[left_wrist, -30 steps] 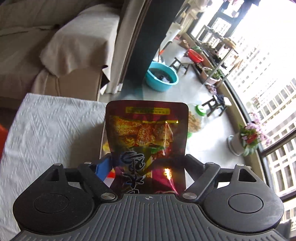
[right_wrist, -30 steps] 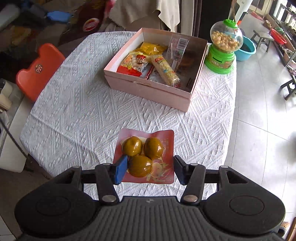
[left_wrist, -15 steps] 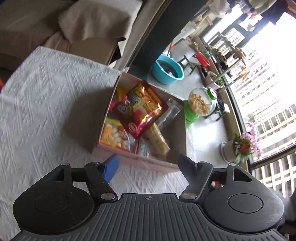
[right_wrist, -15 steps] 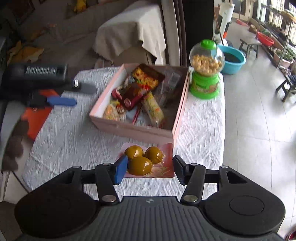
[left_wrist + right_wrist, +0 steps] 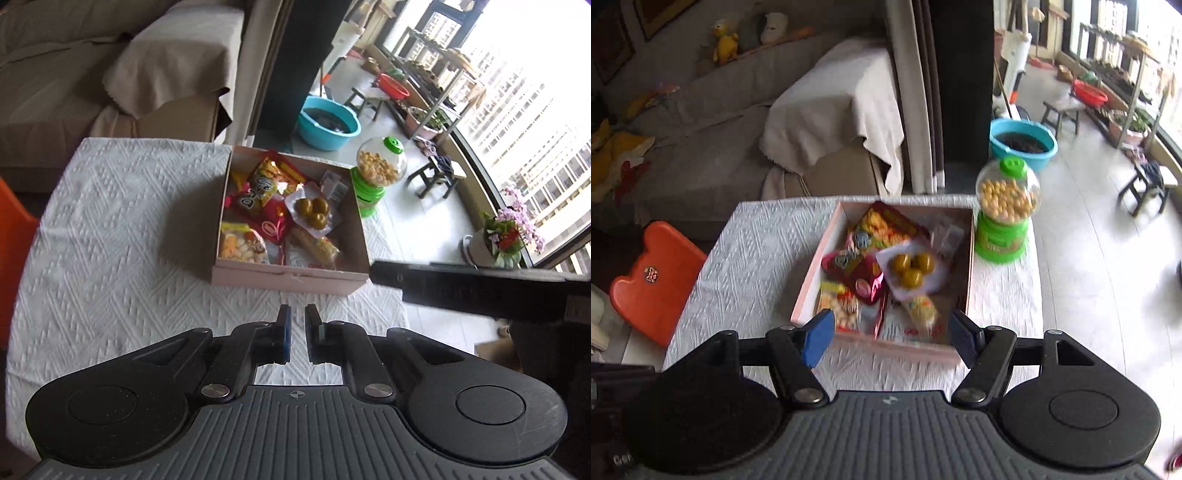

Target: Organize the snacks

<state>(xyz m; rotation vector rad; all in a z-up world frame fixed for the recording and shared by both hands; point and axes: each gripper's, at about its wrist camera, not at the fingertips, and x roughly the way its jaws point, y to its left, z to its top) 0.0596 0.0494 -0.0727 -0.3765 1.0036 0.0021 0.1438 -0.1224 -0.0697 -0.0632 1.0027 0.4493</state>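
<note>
Olive pack (image 5: 312, 210) lies in box (image 5: 288, 275) at counter's far edge; right gripper (image 5: 892, 334) jaws opening, empty; left gripper (image 5: 297, 334) jaws narrow, empty. Withdraw straight up, clear box rim.

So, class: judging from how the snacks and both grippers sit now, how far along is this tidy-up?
Done: the clear packet of three yellow-green fruits and other snack packets lie in the shallow pink cardboard box. In hand: nothing. The left gripper is shut and empty; the right gripper is opening, empty. Left: no loose snack shows on the white textured tablecloth.
</note>
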